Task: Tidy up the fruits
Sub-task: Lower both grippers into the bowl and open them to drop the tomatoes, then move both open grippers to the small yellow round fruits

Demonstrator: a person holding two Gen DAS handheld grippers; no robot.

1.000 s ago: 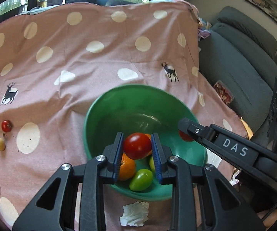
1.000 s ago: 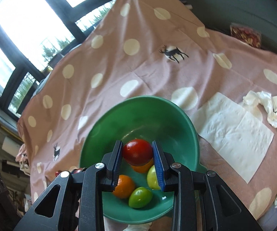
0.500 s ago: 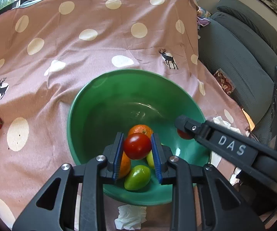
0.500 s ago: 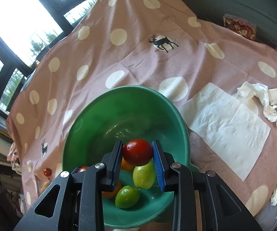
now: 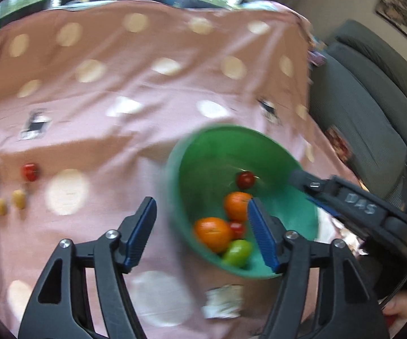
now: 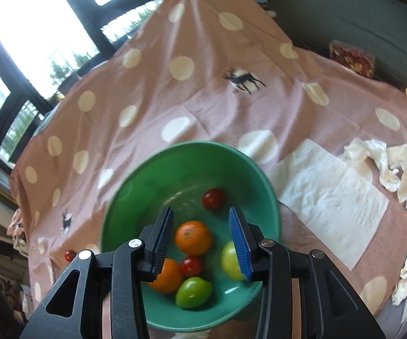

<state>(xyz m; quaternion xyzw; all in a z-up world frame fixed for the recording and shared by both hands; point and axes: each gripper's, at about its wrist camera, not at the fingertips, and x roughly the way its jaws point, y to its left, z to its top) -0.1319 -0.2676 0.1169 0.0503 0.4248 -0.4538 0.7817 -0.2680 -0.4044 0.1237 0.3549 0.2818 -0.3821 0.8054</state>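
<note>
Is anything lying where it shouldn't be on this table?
Yes. A red tomato and two small yellow fruits lie loose on the pink cloth, away from the green bowl holding the other fruit. Crumpled tissues are scattered on the other side.

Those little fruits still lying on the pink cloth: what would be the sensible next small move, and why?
Probably swing the left gripper toward the small red tomato on the cloth. Its jaws have just been opening and stand empty, and that tomato and two yellow fruits lie outside the green bowl, where the other fruit sits. The right gripper, just opened over the bowl, is also empty.
</note>
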